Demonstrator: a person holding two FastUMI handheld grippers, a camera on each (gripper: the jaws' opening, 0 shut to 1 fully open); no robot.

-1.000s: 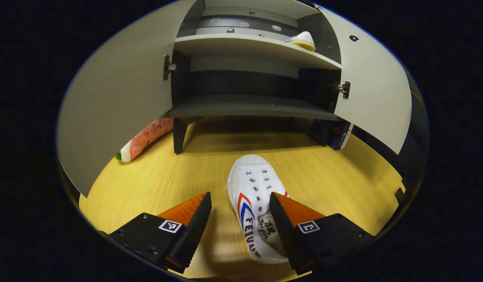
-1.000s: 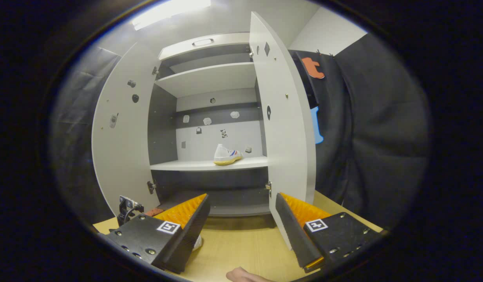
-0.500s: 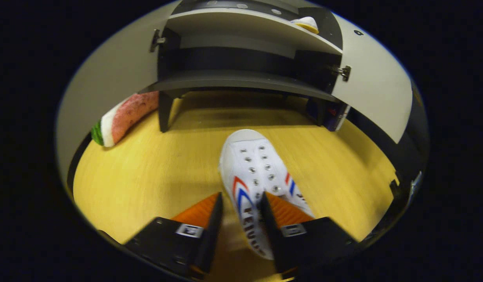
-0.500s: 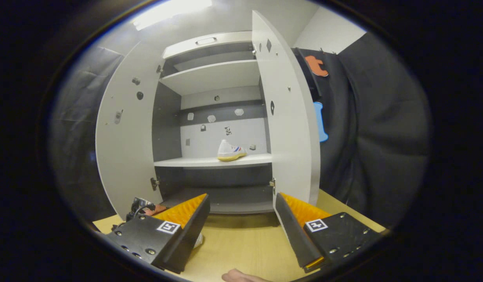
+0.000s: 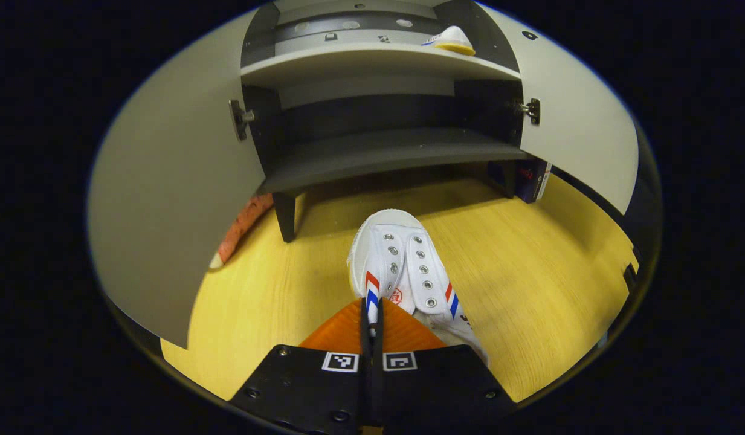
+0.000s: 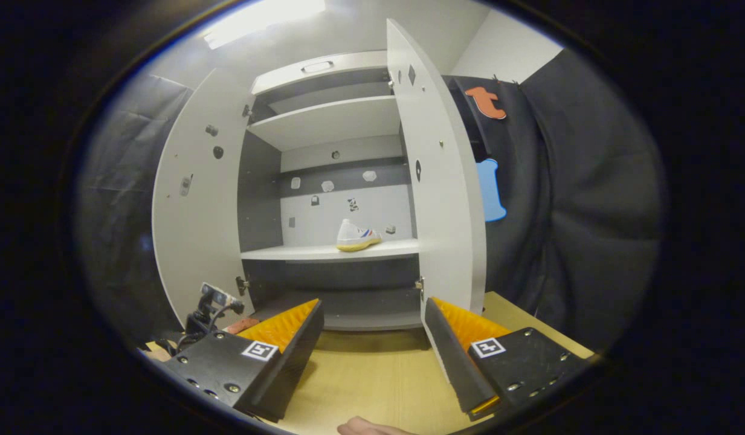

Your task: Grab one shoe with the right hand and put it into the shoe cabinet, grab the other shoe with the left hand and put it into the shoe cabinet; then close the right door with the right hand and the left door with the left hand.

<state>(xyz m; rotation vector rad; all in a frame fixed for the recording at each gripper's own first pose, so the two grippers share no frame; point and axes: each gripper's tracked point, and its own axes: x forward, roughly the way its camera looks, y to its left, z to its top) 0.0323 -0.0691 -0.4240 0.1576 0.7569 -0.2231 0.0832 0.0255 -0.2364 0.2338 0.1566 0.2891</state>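
Note:
A white shoe (image 5: 408,266) with red and blue stripes lies toe-first toward the open shoe cabinet (image 5: 378,154) on the wooden surface. My left gripper (image 5: 372,317) is shut on the shoe's left side wall, near the heel opening. Whether the shoe is off the wood I cannot tell. The other shoe (image 5: 448,41) stands on the cabinet's middle shelf (image 6: 330,252), toward its right side, and appears as that shoe (image 6: 357,235) in the right gripper view. My right gripper (image 6: 372,338) hangs open in front of the cabinet with nothing between its fingers. Both doors stand open.
The left door (image 5: 173,181) and right door (image 5: 580,127) swing out toward me. A watermelon-slice toy (image 5: 242,223) lies behind the left door. A small box (image 5: 532,180) stands by the cabinet's right leg. A fingertip (image 6: 363,428) shows at the bottom edge.
My left gripper's fingers have closed together on the shoe's side wall, and its view has tipped up toward the cabinet. The right gripper has hardly moved and stays open.

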